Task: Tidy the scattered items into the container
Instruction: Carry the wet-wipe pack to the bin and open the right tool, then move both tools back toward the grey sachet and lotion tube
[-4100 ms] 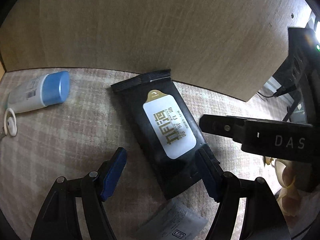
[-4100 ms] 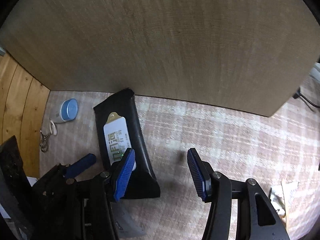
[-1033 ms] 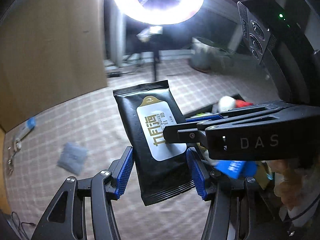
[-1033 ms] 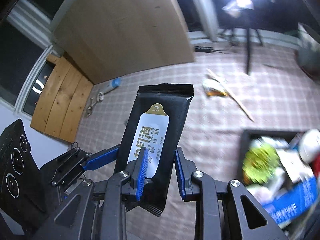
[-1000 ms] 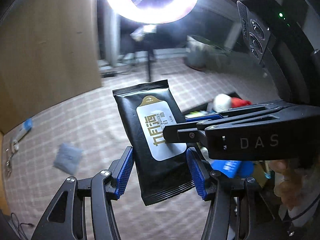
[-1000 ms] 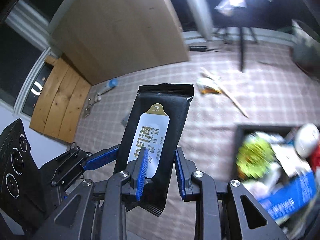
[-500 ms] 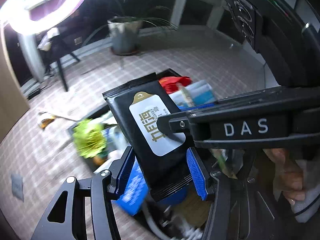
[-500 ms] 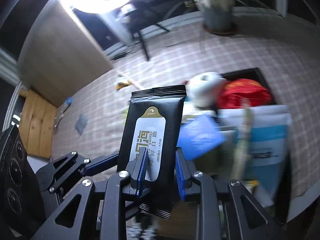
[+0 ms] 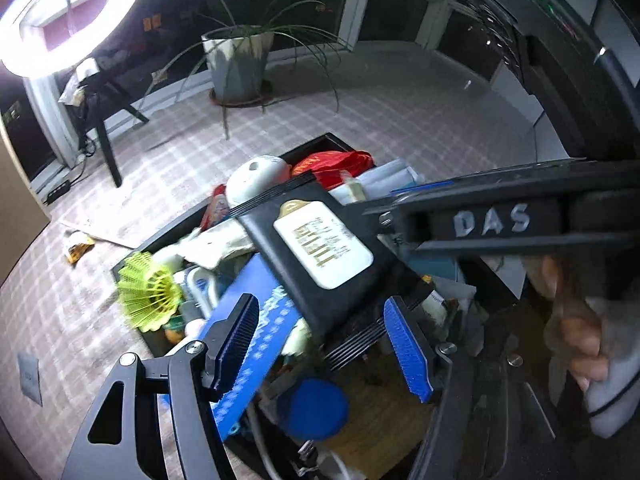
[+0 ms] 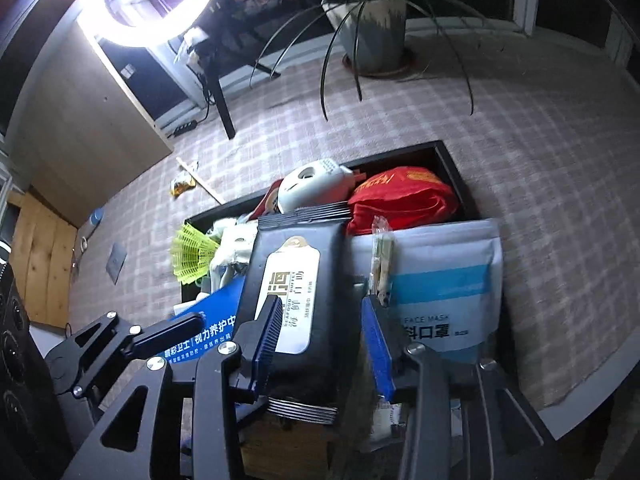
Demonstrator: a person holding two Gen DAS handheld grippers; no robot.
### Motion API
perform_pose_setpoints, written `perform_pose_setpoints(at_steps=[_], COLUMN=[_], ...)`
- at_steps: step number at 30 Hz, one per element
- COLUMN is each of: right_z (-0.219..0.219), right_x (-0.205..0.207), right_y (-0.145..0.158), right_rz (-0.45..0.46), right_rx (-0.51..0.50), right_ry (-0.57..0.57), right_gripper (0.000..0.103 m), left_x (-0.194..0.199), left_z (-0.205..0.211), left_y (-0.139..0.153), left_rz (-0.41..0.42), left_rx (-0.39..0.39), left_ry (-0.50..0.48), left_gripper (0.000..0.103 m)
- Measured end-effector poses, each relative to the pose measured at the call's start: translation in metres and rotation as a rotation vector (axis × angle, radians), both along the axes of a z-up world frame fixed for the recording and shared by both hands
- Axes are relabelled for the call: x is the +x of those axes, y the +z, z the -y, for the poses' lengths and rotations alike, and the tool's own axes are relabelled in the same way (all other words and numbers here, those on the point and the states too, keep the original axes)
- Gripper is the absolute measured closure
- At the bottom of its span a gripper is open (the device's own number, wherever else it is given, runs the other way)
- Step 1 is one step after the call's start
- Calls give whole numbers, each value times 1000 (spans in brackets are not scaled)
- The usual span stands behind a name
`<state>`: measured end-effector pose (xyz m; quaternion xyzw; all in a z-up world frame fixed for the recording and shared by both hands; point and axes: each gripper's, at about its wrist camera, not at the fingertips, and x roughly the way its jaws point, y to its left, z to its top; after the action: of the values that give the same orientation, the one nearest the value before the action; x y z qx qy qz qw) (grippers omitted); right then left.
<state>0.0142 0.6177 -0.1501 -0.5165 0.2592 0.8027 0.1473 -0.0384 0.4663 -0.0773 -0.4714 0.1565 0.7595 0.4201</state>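
A black wet-wipes pack [image 9: 320,256] with a white label lies over the full black container [image 9: 132,254]; it also shows in the right wrist view [image 10: 296,292]. My left gripper [image 9: 324,344] is open, its blue pads apart on either side of the pack's near end. My right gripper [image 10: 320,340] is open too, and the pack sits between its pads without being squeezed. The container [image 10: 452,160] holds a red bag [image 10: 400,196], a white mask [image 10: 312,186], a yellow shuttlecock [image 10: 192,256], a blue box [image 10: 208,320] and a face-mask pouch [image 10: 444,284].
On the checked carpet lie a snack wrapper with a stick [image 10: 184,186], a grey sachet [image 10: 116,262] and a blue-capped bottle [image 10: 94,216] by the wooden board. A potted plant [image 10: 372,28] and a ring light [image 10: 156,4] stand beyond the container.
Both grippers carried the pack from the carpet to above the container. Since half a second ago both have opened, and the pack has dropped onto the items in the container.
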Motion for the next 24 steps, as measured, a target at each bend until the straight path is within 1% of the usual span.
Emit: perform_pose_setpoints(at_steps=[4,8,10,13,20,21,22,24], right_z=[4,15,28,45,103,112,119,134], right_x=[2,0,-3,-12,-49,-56,-62,-75], right_y=[9,18,21,25,22,21,20,19], right_rz=[-11,-20,-25,-25,-21,-18,-17,-19], right_rx=[24,41,54,74,91,95,97,102], right_ry=[-3,9,30,60,157,171,183,205], right_gripper=[65,65,65,65,65,64,59,56], left_x=[-3,-7,-14,-24,-55,-59,-64,-74], left_z=[23,61,85,119,205,215,227,251], left_y=[4,5,3,-1,-9,-11,-13,-17], left_rz=[-13,-28,-18,-24,-23,-23,-19,-13], left_rx=[-3,-17,-29,-55,-117,-125,-132,-145], left_ry=[30,74,109,151,274,287,305,336], left_gripper=[34,34,34,34,34,34,34,34])
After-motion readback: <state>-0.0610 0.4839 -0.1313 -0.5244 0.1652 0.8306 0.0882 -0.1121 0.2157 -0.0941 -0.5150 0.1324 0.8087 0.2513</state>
